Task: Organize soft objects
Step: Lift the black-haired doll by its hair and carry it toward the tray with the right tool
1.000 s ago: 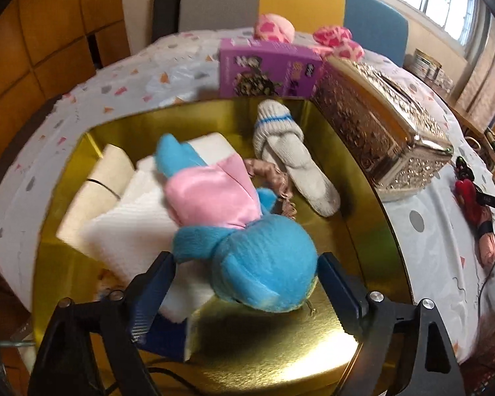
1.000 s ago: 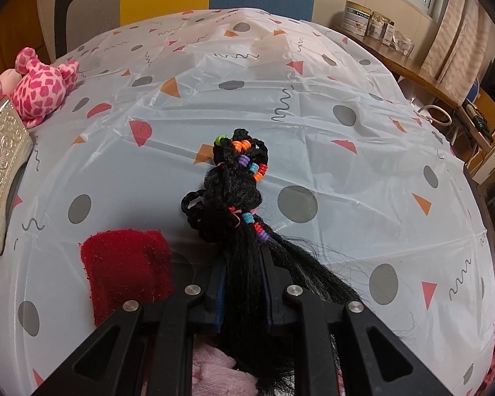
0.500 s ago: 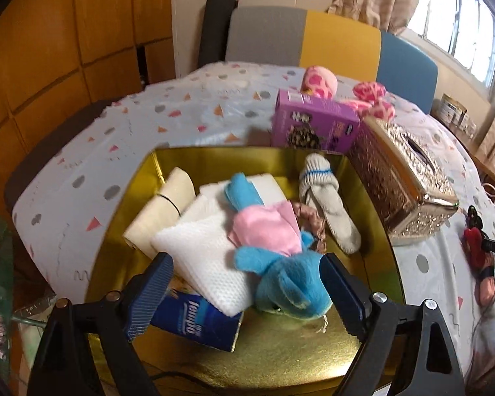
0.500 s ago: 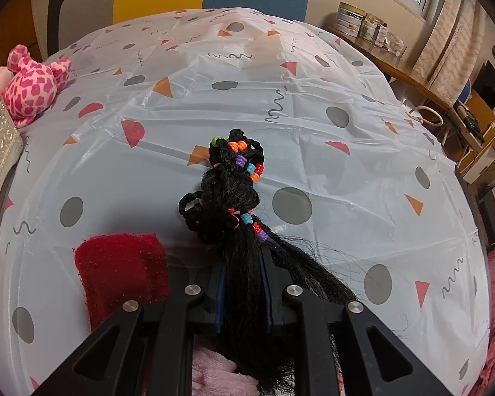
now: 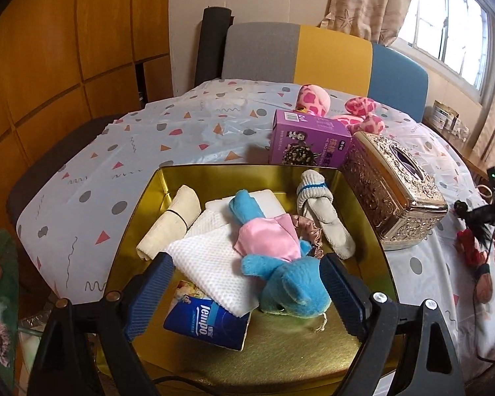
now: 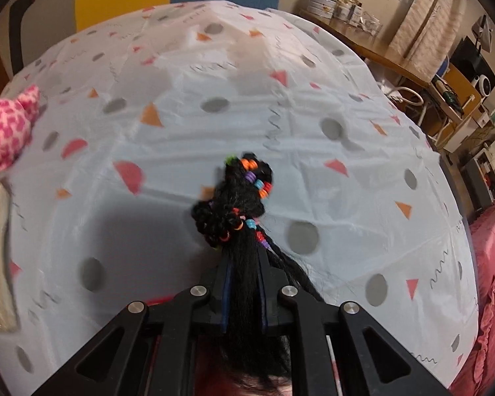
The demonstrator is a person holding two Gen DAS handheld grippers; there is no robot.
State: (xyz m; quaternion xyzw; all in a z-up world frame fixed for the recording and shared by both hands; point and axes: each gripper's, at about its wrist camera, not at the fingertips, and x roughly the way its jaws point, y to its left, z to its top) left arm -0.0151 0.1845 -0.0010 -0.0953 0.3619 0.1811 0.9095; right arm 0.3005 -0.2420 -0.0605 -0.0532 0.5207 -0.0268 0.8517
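Observation:
My left gripper [image 5: 244, 283] stands open above the near end of a gold tin [image 5: 194, 171], its fingers on either side of a blue plush toy in a pink shirt [image 5: 290, 283] without touching it. With the toy in the tin lie a white mesh cloth [image 5: 208, 264], a blue tissue pack [image 5: 204, 320], a rolled cream cloth [image 5: 171, 224] and a grey sock [image 5: 323, 217]. My right gripper [image 6: 244, 283] is closing tight on a black braided hairpiece with coloured beads [image 6: 234, 211], held above the tablecloth. A red cloth [image 5: 468, 247] lies below it.
Behind the tin stand a purple box [image 5: 310, 142] and an ornate metal tissue box [image 5: 392, 194]. A pink spotted plush [image 5: 313, 99] lies beyond them, and shows again as the pink plush [image 6: 3, 128] at the left edge. Chairs line the far side of the patterned tablecloth [image 6: 214, 66].
My left gripper rose and drew back from the blue plush toy, which stays in the tin. My right gripper lifted the hairpiece off the table; the red cloth slid under it out of sight.

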